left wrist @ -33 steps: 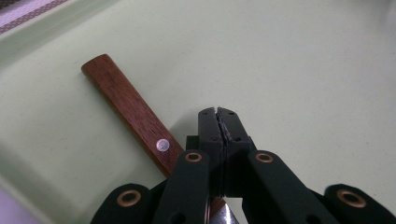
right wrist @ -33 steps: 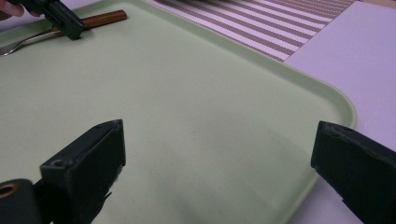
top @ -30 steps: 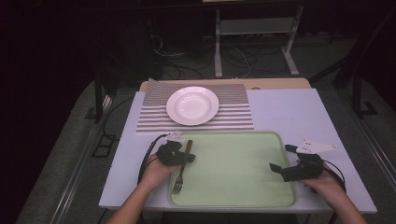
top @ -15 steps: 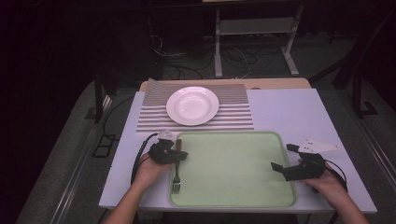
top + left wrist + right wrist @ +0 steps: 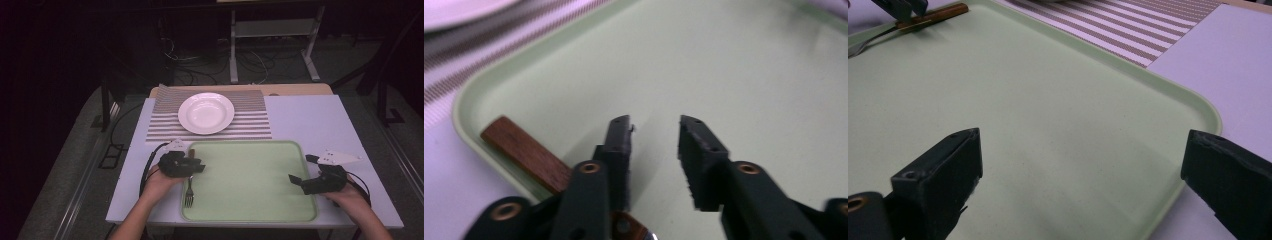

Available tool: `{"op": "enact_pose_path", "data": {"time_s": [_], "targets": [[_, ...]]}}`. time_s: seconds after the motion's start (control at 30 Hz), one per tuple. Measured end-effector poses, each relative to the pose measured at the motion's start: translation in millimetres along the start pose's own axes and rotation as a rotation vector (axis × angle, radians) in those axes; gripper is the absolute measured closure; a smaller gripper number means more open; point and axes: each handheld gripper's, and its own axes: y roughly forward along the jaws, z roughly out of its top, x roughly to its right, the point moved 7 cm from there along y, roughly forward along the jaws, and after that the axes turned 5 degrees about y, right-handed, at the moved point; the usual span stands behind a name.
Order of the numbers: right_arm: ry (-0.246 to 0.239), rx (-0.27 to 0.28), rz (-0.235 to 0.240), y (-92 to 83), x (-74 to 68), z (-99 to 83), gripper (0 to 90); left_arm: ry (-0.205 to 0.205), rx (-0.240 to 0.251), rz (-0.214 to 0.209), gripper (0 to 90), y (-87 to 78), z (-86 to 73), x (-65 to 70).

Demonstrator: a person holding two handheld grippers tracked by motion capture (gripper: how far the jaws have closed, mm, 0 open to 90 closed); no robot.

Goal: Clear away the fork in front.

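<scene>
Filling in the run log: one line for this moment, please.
left gripper: jaws just opened, off fork | fork: on green tray | right gripper: open, empty

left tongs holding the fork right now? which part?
No. The left tongs have just been opening, with nothing between the jaws; the fork lies on the green tray, its wooden handle beside them. The right tongs are open, holding nothing.

Dim room; grey floor (image 5: 60, 190); metal stand (image 5: 272, 45)

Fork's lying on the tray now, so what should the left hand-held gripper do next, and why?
Probably lift the left hand-held gripper clear. Its jaws have just been opening, with nothing between them, and the fork lies along the left rim of the green tray, its wooden handle beneath the jaws.
</scene>
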Motion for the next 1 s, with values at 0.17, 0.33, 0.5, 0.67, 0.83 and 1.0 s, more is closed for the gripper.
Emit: {"op": "enact_pose_path", "data": {"time_s": [0.17,0.33,0.5,0.67,0.83,1.0], "targets": [[0.0,-0.005,0.003,0.5,0.1,-0.9,3.2,0.014,0.048,0.002,45.8,-12.8,6.2,2.4],[0.002,0.0,0.003,-1.5,0.5,-0.7,3.7,0.042,0.078,0.036,27.2,-28.5,9.5,6.5],[0.003,0.007,0.003,-2.8,0.8,0.1,3.7,0.017,0.08,0.042,13.5,-32.5,10.1,5.1],[0.006,0.009,0.002,-4.1,1.0,0.3,3.6,0.03,0.072,0.061,2.0,-31.1,6.6,5.6],[0.006,0.009,0.001,-4.1,1.2,0.1,3.7,0.066,0.091,0.082,0.0,-36.5,2.1,8.1],[0.002,0.007,0.003,-3.4,0.3,0.4,3.7,0.051,0.096,0.091,0.0,-37.5,-0.3,3.8]]}}
